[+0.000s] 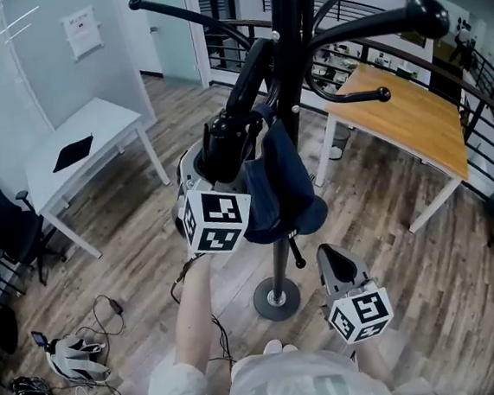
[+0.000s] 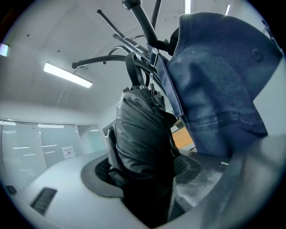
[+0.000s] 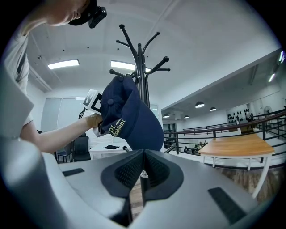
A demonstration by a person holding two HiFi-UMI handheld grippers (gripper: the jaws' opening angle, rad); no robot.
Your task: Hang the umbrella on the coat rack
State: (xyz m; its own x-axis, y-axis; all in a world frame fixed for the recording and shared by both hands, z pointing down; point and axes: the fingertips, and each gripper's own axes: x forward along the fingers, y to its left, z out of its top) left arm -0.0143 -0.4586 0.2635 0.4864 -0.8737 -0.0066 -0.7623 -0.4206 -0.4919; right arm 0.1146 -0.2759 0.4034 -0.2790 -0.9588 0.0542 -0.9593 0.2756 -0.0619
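The black folded umbrella (image 1: 228,138) is up against the black coat rack (image 1: 288,41), just left of its pole. My left gripper (image 1: 221,156) is shut on it. In the left gripper view the umbrella (image 2: 143,134) fills the space between the jaws, and its strap (image 2: 134,71) reaches up to a rack arm (image 2: 143,22). A navy cap (image 1: 285,188) hangs on the rack right beside the umbrella. My right gripper (image 1: 333,262) is low near the rack's base (image 1: 277,300), shut and holding nothing (image 3: 142,167).
A white table (image 1: 86,147) stands to the left and a wooden table (image 1: 413,115) to the right behind the rack. A black office chair (image 1: 2,229) is at the far left. Cables and a headset (image 1: 71,357) lie on the floor.
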